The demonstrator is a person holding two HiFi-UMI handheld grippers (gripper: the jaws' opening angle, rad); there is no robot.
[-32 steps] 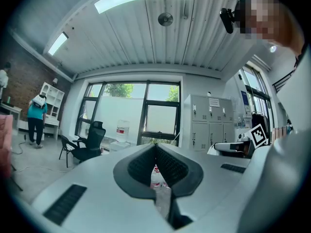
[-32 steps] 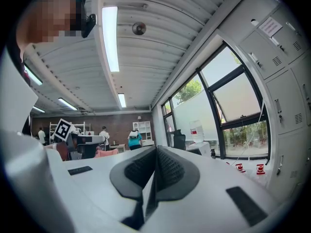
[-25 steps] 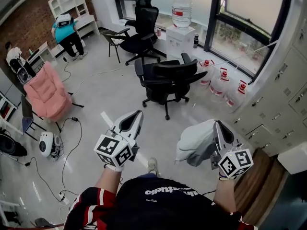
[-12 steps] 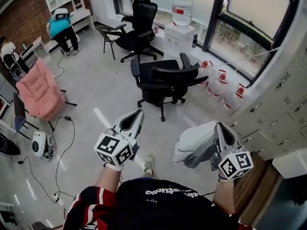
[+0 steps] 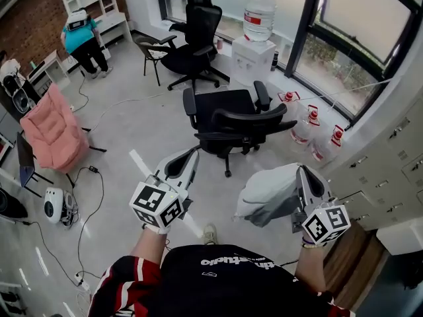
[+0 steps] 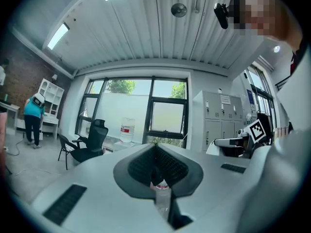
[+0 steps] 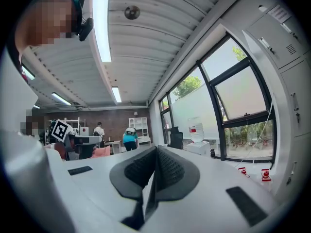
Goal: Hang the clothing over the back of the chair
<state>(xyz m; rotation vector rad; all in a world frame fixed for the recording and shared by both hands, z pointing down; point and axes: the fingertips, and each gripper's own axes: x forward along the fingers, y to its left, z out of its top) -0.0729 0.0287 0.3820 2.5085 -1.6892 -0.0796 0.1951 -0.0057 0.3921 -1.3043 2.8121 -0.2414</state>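
Above the floor point(image 5: 132, 121), right claw point(image 5: 301, 172) clamps clothing point(image 5: 269, 190).

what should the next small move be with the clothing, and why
Probably carry the clothing forward toward the black chair. The right hand-held gripper is shut on the fabric, which hangs bunched beside it, and the chair stands apart ahead, its back not yet reached.

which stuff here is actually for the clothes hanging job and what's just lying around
For the job: grey clothing in the right gripper; nearest black office chair, likely the target.
Lying about: far office chair, water dispenser, floor water jugs, pink chair.
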